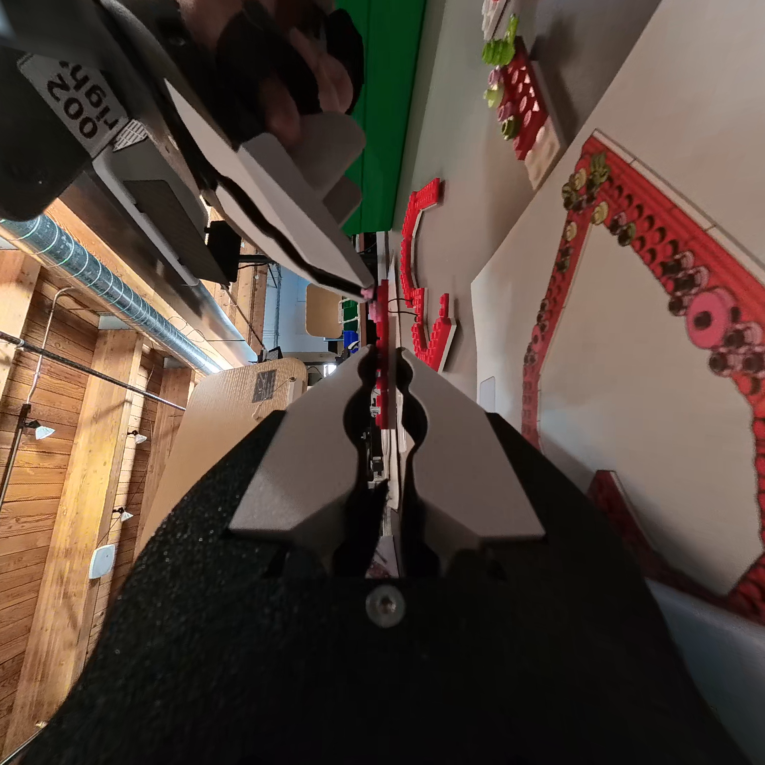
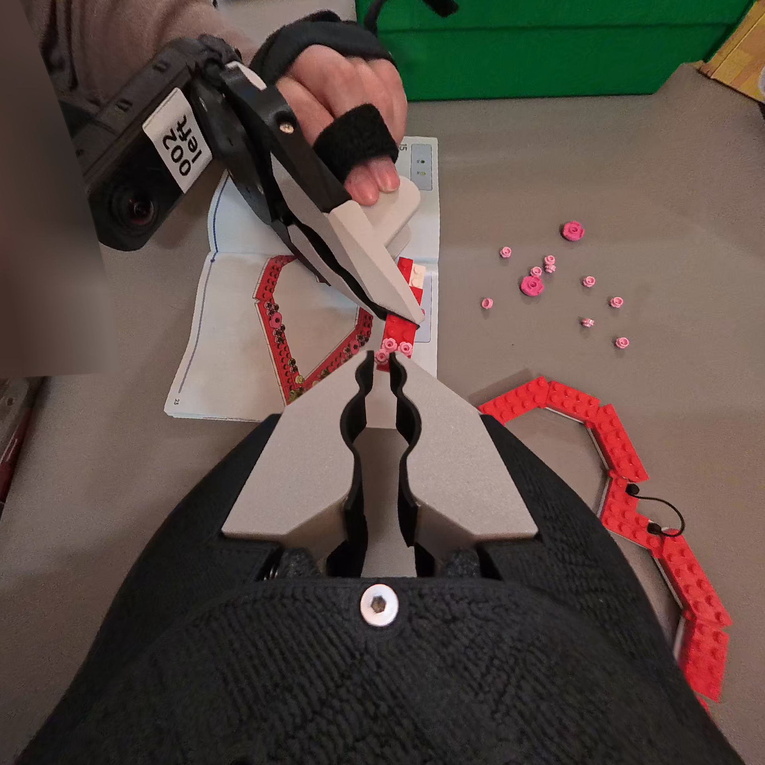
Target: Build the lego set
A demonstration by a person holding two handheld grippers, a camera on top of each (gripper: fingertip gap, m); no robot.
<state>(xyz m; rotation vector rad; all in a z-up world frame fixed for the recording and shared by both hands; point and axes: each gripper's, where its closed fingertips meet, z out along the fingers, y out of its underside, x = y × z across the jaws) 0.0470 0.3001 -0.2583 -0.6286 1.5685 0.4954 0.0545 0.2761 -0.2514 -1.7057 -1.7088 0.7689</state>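
At frame centre, the red plate (image 2: 399,329) is clamped at its far end by the left gripper (image 2: 407,318). The right gripper (image 2: 383,360) is closed at the near end on a pink stud (image 2: 381,357). White labels (image 2: 180,143) mark both tools. The booklet (image 2: 232,331) lies below. Loose studs (image 2: 532,285) sit upper right, and a red chain (image 2: 621,447) borders the open grey table (image 2: 579,145) at right.

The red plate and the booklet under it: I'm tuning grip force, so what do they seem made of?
The red plate looks like hard moulded plastic: glossy, crisp studs, sharp edges. The booklet looks like thin printed paper, matte, with a centre fold; whether it is coated is unclear.
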